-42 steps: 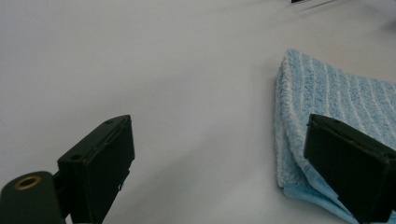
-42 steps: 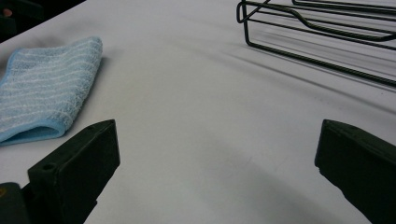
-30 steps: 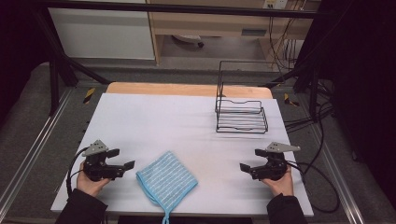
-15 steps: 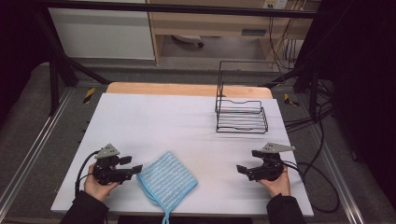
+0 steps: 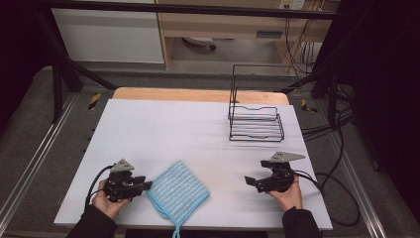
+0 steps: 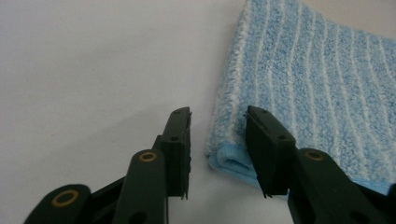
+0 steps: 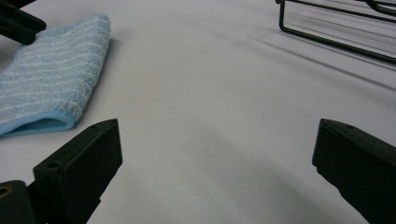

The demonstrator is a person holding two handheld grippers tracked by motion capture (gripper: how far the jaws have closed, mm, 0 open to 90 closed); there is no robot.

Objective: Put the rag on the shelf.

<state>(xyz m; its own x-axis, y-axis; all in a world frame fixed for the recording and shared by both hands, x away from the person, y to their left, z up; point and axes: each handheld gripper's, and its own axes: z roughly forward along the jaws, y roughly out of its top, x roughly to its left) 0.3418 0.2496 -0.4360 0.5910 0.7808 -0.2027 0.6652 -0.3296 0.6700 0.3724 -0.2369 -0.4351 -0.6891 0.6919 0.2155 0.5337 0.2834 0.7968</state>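
Note:
A light blue striped cloth (image 5: pixel 178 191), folded, lies near the table's front edge. My left gripper (image 5: pixel 147 186) rests low at the cloth's left corner. In the left gripper view the cloth's folded corner (image 6: pixel 303 84) sits between the jaws of the left gripper (image 6: pixel 218 114). These jaws have just been closing, and a gap still shows between the left pad and the cloth. My right gripper (image 5: pixel 249 181) is held at the front right, pointing left toward the cloth. In its own view the right gripper (image 7: pixel 217 125) stands wide open over bare table, with the cloth (image 7: pixel 51 79) farther off.
A black wire rack (image 5: pixel 256 126) stands at the back right of the white table (image 5: pixel 163 129); its lower bars (image 7: pixel 336 37) show in the right gripper view. Cables hang off the table's right side. A wooden strip runs along the far edge.
My left gripper has moved right and slightly down to the cloth's corner, and its jaws have narrowed around it. The right gripper has hardly moved.

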